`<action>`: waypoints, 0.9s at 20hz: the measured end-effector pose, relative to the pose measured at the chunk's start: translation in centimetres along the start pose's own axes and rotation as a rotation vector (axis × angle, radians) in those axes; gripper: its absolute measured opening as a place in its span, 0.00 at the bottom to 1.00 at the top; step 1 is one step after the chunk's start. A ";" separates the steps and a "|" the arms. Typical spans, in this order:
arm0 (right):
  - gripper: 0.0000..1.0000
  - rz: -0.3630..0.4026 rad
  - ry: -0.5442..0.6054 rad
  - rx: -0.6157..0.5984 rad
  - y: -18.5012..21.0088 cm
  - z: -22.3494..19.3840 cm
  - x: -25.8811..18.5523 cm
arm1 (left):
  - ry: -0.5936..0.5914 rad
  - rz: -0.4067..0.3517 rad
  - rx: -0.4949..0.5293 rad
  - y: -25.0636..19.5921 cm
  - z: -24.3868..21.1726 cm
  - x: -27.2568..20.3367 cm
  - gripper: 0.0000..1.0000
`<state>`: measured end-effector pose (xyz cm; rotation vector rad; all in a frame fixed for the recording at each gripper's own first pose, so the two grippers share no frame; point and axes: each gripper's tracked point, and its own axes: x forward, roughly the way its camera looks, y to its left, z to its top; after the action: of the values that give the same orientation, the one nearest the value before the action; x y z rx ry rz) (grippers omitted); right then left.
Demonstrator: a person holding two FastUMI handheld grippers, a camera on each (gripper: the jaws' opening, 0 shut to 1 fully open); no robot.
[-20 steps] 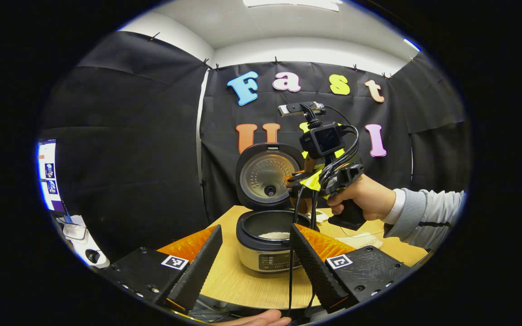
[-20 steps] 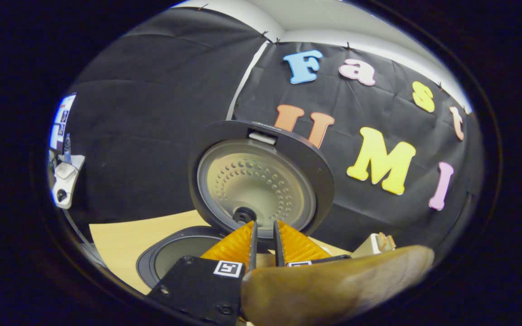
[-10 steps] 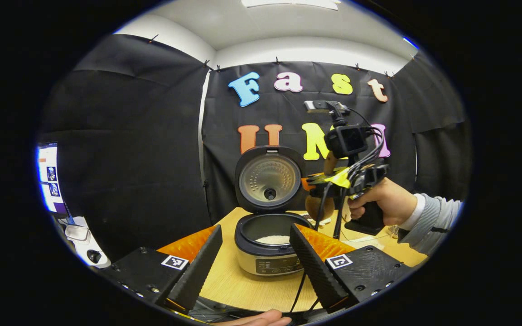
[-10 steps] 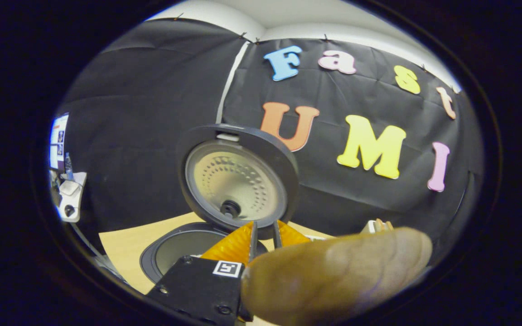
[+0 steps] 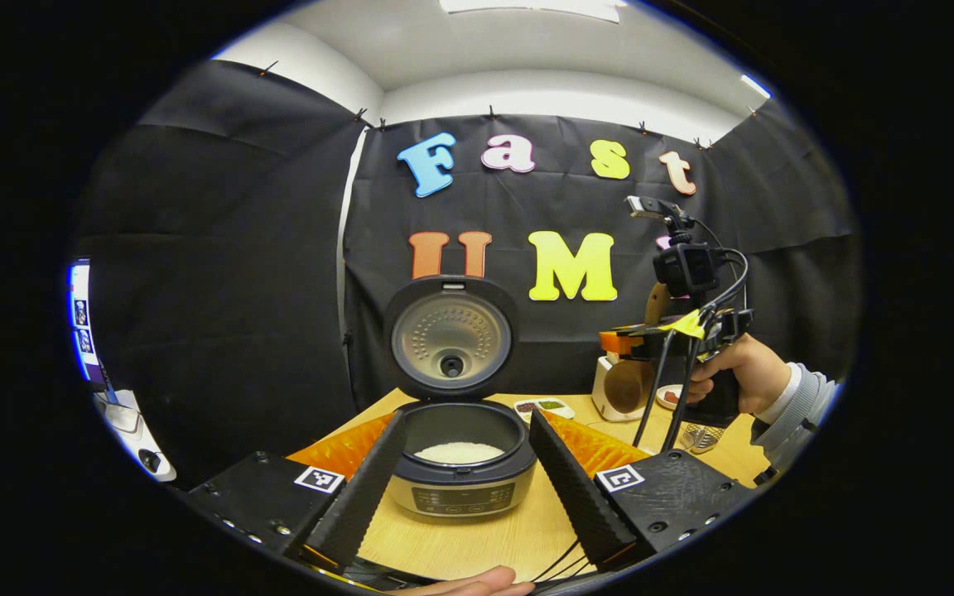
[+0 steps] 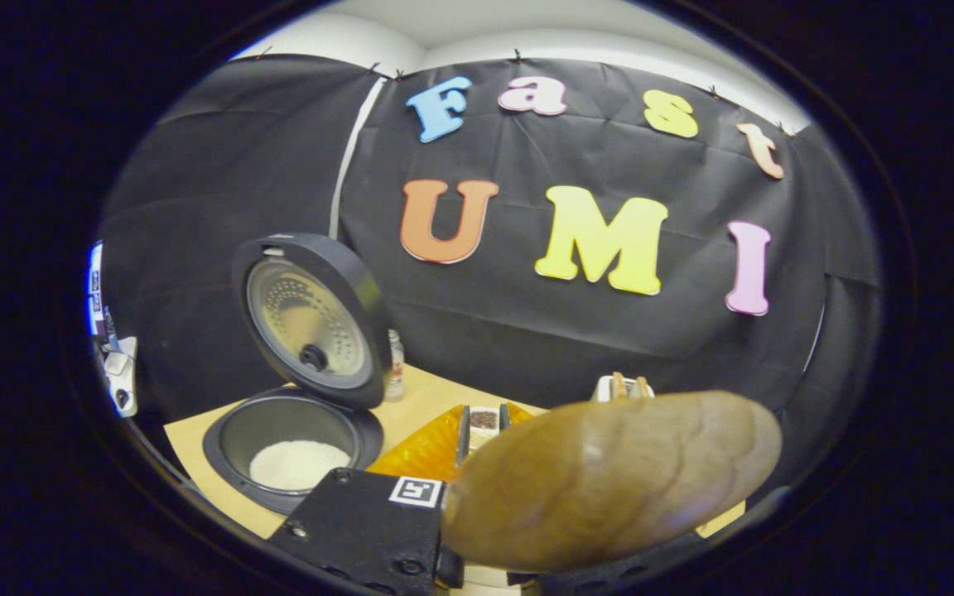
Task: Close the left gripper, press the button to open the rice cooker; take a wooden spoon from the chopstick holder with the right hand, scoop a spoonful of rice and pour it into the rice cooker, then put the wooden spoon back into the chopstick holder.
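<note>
The rice cooker stands open in the middle of the wooden table, its lid upright and white rice in the pot. My left gripper is open in front of it, one finger on either side, holding nothing. To the right, a hand carries my right gripper, shut on the wooden spoon, which hangs upright just before the white chopstick holder. In the right gripper view the spoon looms large over my right gripper; the cooker lies to the left and the holder just ahead.
Small dishes sit behind the cooker, and a wire-mesh item lies below the right hand. A small bottle stands beside the lid. A screen glows far left. Fingers of a hand show at the bottom edge.
My right gripper has carried the spoon rightward, away from above the cooker pot to in front of the chopstick holder. The left gripper stays open and has hardly moved.
</note>
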<state>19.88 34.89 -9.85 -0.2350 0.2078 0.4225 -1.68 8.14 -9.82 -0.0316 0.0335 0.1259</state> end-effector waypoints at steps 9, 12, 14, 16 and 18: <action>0.19 -0.184 0.014 0.094 -15.7 -2.8 -3.1 | -0.040 -0.094 0.024 -6.7 2.1 2.4 0.95; 0.19 -0.228 0.012 0.117 -19.6 -3.8 -3.8 | -0.035 -0.106 0.035 -8.4 2.0 3.4 0.95; 0.20 -0.253 0.018 0.128 -21.8 -4.9 -3.8 | -0.027 -0.114 0.042 -9.4 1.7 4.0 0.95; 0.20 -0.271 0.020 0.119 -23.6 -6.3 -3.5 | -0.013 -0.114 0.045 -9.9 1.2 4.5 0.95; 0.21 -0.293 0.020 0.104 -25.3 -7.9 -2.8 | -0.012 -0.108 0.046 -10.3 1.2 5.0 0.95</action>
<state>26.98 9.32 -12.09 -0.1640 0.2109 0.1182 4.61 -1.41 -8.53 0.0132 0.0222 0.0170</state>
